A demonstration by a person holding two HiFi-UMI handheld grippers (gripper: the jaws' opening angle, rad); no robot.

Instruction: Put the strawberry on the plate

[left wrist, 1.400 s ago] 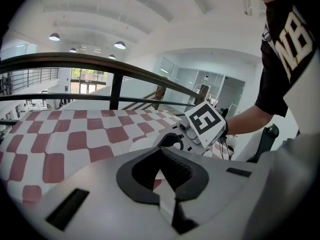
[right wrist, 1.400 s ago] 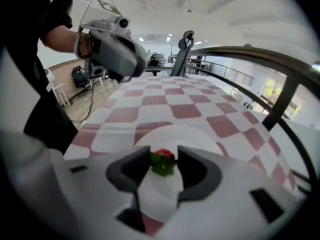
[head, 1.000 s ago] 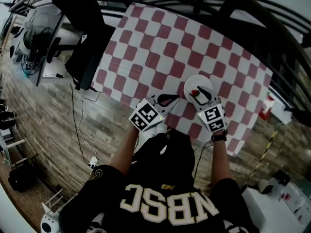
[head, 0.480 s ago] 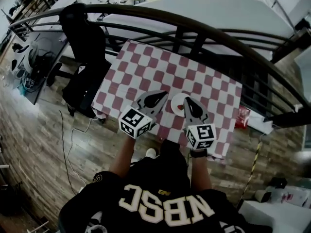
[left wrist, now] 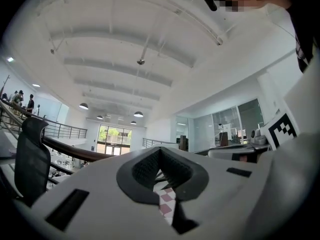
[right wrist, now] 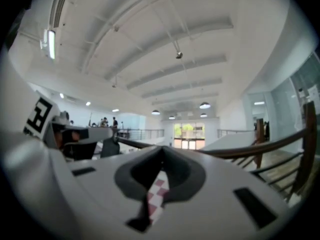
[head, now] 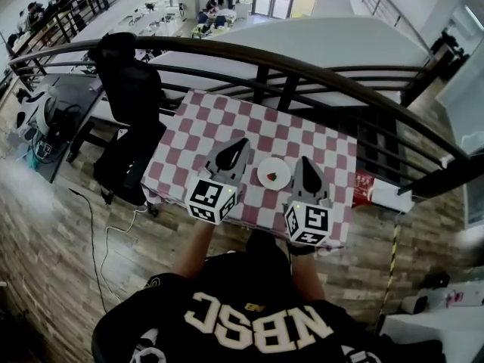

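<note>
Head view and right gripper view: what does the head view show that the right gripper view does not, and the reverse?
Head view only: the plate with the strawberry on it, and the person's shirt.
Right gripper view only: the ceiling lamps, and a close look along the right gripper, whose jaws are shut with nothing between them.
Both: the checked cloth, the dark railing and the right gripper itself.
</note>
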